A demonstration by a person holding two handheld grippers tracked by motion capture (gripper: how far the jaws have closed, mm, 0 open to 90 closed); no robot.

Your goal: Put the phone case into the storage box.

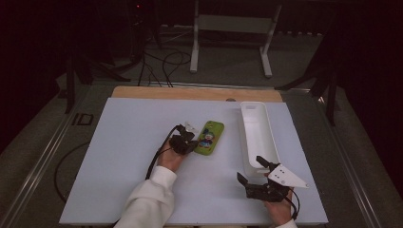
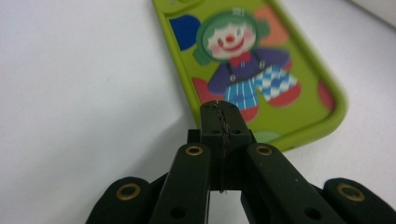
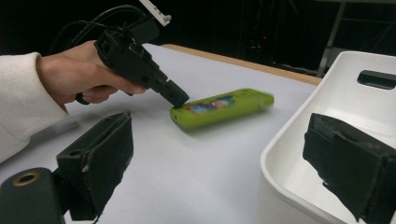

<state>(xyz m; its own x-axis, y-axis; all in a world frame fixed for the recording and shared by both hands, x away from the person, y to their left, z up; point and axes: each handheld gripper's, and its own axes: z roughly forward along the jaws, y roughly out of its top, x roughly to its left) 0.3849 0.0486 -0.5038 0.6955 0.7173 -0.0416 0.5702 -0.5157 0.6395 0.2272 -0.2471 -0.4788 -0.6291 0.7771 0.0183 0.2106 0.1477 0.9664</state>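
Two grippers sit over the white table (image 1: pixel 133 156), one in each of your hands. Your left gripper (image 1: pixel 192 142) has its jaws pressed fully together with nothing between them; in the left gripper view the two pads meet along a thin seam (image 2: pixel 222 121). Its closed tip rests at the near end of the green phone case (image 1: pixel 209 137), at or just above that edge, though contact cannot be confirmed. In the left gripper view the case (image 2: pixel 261 70) stretches away beyond the fingertips, lying flat, picture side up, showing a clown figure. In the right gripper view the case (image 3: pixel 224 108) lies flat on the table with the left gripper's tip (image 3: pixel 177 99) at its nearer end and your left hand (image 3: pixel 79 77) behind it.

Your right gripper (image 1: pixel 250 171) has its jaws spread wide and holds nothing. One finger (image 3: pixel 100 161) stands over bare table; the other (image 3: pixel 350 163) stands over the near end of the white tray (image 1: pixel 256 137). The case lies well ahead of these fingers, beside the tray and apart from it.
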